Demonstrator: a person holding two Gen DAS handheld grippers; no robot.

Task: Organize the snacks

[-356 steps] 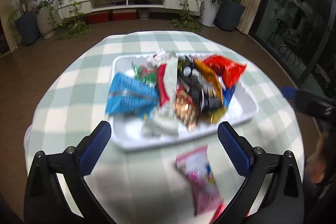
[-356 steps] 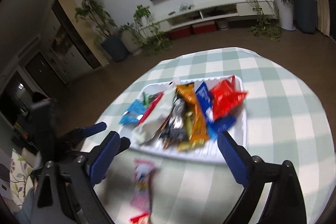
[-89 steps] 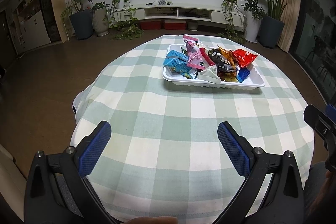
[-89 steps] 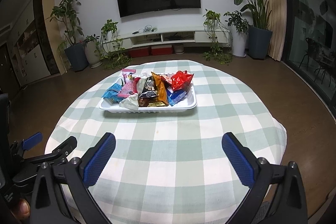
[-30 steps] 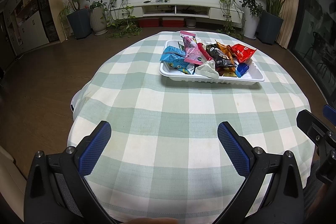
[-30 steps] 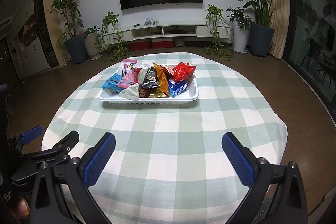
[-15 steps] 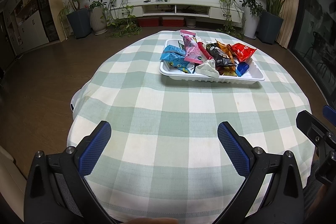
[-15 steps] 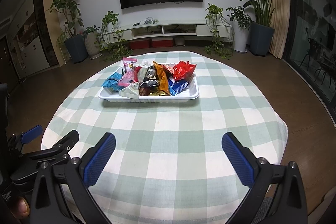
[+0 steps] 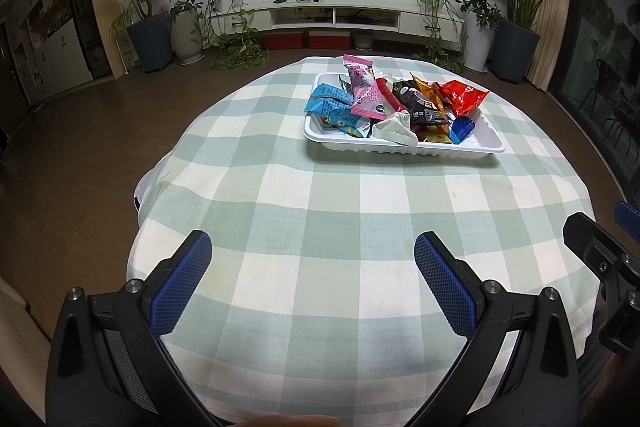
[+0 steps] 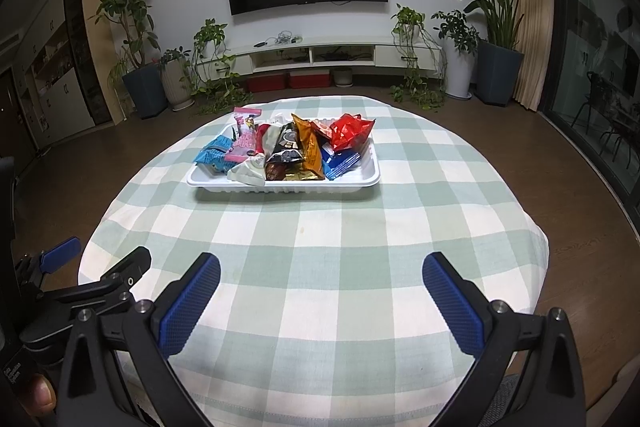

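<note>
My left tool hangs with its jaws spread wide and nothing between them, low over the near edge of the worktop, and my right tool is likewise agape and empty. The snacks sit piled in the white tray at about one o'clock from the left camera and eleven o'clock from the right, well apart from both tools, so the task looks to me close to finished. Going left to right across the heap, the blue packet overhangs the tray's nine o'clock rim, and I judge a careless brush there could tip it onto the checked cloth. The pink packet leans on its neighbours with its top end poking past the far rim; a nudge might slide it out at twelve o'clock. The white wedge-shaped wrapper lies at the near rim and may be resting on it, though the fisheye makes that hard to settle. The dark and orange packets in the middle are stacked loosely. The red packet is perched high at three o'clock and looks the likeliest to topple if I reach in again. The tray seems light, so pushing it could drag the cloth.
</note>
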